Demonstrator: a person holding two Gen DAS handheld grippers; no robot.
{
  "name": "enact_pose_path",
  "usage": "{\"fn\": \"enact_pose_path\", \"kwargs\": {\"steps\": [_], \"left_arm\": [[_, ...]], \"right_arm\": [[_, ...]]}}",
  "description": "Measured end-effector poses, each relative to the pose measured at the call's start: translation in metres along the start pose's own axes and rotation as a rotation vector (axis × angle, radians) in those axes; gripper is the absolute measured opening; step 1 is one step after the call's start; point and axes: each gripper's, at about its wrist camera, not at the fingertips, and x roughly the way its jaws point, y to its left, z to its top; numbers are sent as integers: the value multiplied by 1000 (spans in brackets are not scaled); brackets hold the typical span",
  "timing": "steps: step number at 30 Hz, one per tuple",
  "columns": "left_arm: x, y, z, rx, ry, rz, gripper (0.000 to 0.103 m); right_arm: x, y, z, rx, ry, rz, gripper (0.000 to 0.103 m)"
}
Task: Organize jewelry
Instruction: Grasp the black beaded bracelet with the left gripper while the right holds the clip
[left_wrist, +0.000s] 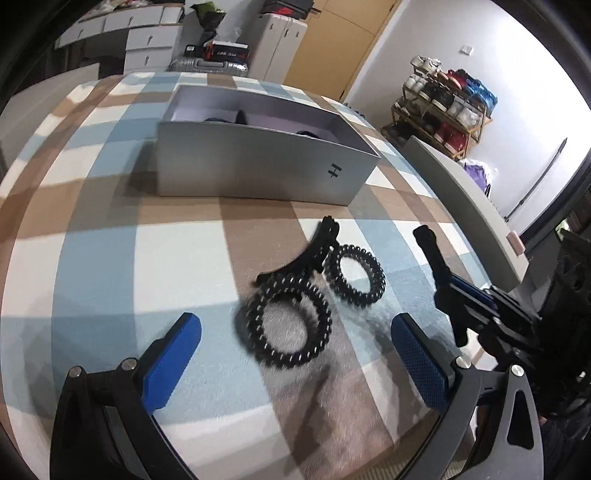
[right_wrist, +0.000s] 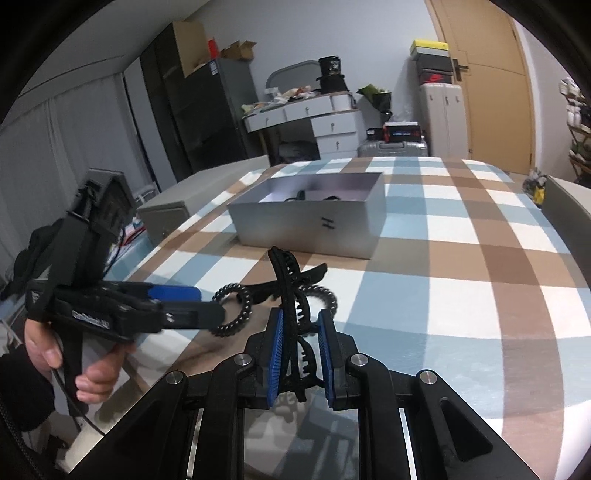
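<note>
We see the right gripper (right_wrist: 300, 343) angled downward over the bed, its blue pads pinching a black toothed plastic hair claw (right_wrist: 291, 295) that stands nearly upright between them. The left gripper (left_wrist: 295, 354) tilts more steeply down with its blue-padded fingers (left_wrist: 173, 354) spread wide, nothing between them but the bedspread. From the right wrist view we can make out the bare left hand (right_wrist: 79, 363) wrapped around that gripper's black handle, a dark sleeve behind it, the tool reaching in level from the left. Two black coiled spiral hair ties lie on the blue, brown and white checked bedspread (left_wrist: 110, 258): the nearer tie (left_wrist: 284, 325) sits just ahead of the left gripper's open fingers, and the farther tie (left_wrist: 354, 275) lies just beside it. Beyond them stands an open grey rectangular cardboard box (left_wrist: 258, 166) with dark items inside that we cannot identify.
</note>
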Motion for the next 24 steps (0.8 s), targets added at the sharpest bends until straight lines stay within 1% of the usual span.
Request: {"fn": "enact_pose_path", "kwargs": {"steps": [2, 5, 6, 9, 10, 11, 12, 13, 14, 15, 16, 17, 18, 20, 24], "left_arm": [[4, -4, 3, 23, 10, 28, 100], [8, -10, 4, 68, 18, 113, 100], [9, -12, 3, 88, 14, 146, 100], [5, -18, -1, 142, -18, 182, 99], [7, -18, -2, 161, -7, 206, 93], [9, -18, -3, 174, 16, 219, 77], [11, -18, -4, 179, 29, 218, 74], [8, -19, -5, 189, 19, 218, 65], [5, -17, -5, 184, 25, 186, 60], [4, -16, -4, 176, 27, 172, 56], [2, -14, -4, 170, 29, 171, 45], [1, -15, -4, 174, 31, 177, 40], [1, -15, -4, 176, 32, 181, 39], [-3, -13, -5, 167, 26, 169, 34], [-9, -16, -6, 165, 5, 171, 32]], "right_arm": [[-1, -3, 0, 7, -4, -5, 18], [1, -6, -2, 6, -2, -19, 18], [1, -7, -2, 8, 0, -17, 18], [2, -9, -3, 14, -2, -14, 18], [1, -9, -3, 15, -2, -16, 18], [2, -11, -3, 19, -2, -15, 18], [2, -11, -3, 24, -1, -12, 18], [1, -11, -4, 27, -2, -11, 18], [1, -11, -4, 27, -4, -11, 18], [2, -10, -3, 27, -3, -8, 18], [2, -10, -3, 27, -2, -8, 18], [1, -9, -3, 26, -2, -9, 18], [1, -9, -3, 25, -3, -7, 18], [0, -8, -3, 22, -5, -8, 18], [-1, -7, -1, 21, -9, -8, 18]]}}
